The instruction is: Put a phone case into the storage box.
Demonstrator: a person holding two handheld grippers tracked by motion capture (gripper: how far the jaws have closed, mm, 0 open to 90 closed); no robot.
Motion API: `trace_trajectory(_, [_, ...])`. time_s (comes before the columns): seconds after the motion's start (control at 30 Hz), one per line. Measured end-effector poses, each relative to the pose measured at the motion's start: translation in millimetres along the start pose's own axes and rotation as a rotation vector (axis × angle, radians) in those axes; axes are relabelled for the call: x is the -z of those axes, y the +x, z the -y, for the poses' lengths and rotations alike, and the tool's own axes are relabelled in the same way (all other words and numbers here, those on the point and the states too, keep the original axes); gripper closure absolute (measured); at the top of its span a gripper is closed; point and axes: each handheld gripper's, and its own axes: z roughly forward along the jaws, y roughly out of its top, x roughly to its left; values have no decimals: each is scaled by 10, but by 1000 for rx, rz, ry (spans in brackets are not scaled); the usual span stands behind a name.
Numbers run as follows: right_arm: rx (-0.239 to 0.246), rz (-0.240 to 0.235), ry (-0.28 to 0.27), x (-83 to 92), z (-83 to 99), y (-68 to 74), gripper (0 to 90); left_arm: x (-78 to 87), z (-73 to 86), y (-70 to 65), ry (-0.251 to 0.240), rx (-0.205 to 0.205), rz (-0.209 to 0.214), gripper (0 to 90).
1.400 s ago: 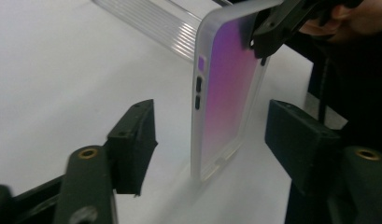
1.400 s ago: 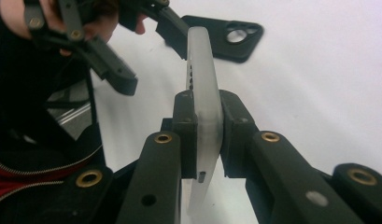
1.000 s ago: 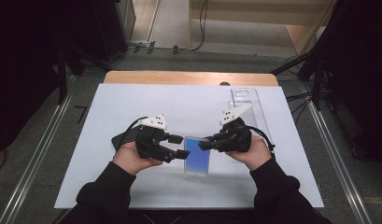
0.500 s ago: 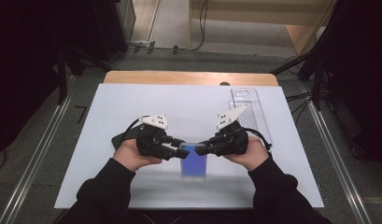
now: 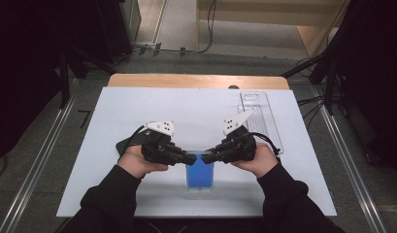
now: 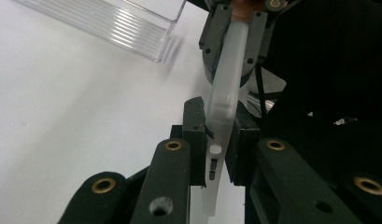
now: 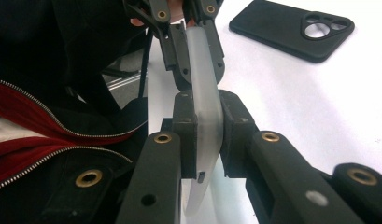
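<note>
Open white table [image 5: 186, 107] lies ahead; a clear tray [image 5: 260, 116] blocks the right, a black case [image 7: 293, 29] the left.

Bright tabletop, dark surroundings, soft focus

High view: fixed overhead, facing forward and down on counter [image 5: 138, 107]; gripper views: close, facing each other along the case [image 6: 223, 93]; all share it.

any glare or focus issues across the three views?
High view: soft, even light, dark surround, blue phone readable. Left gripper view: white table near blown out, clear tray glints. Right gripper view: near claw soft, black case sharper.
</note>
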Motion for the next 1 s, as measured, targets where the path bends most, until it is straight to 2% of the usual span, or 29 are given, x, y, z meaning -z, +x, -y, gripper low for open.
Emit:
trace_trajectory(0.17, [3, -2, -3, 6, -1, 13, 748, 20, -3, -14, -1, 7, -9, 807])
trace_trajectory(0.3, [-12, 9, -57, 49, 6, 0, 550, 77, 1, 7, -25, 29, -49, 808])
trace_trajectory(0.43, [-29, 45, -120, 91, 13, -13, 407, 161, 4, 44, -63, 74, -78, 807])
trace_trajectory(0.53, [-31, 74, -157, 101, 20, -13, 368, 207, 9, 65, -77, 108, -111, 807])
trace_trajectory(0.7, [-24, 140, -184, 78, 25, 3, 278, 268, 7, 82, -102, 155, -169, 806])
trace_trajectory(0.87, [-83, 135, -206, 58, 36, -22, 250, 291, -7, 82, -95, 227, -246, 805])
trace_trajectory(0.97, [-83, 152, -202, 30, 40, -17, 208, 301, -15, 78, -105, 251, -274, 805])
trace_trajectory(1.0, [-80, 162, -210, 23, 41, -19, 166, 309, -19, 74, -108, 256, -284, 805])
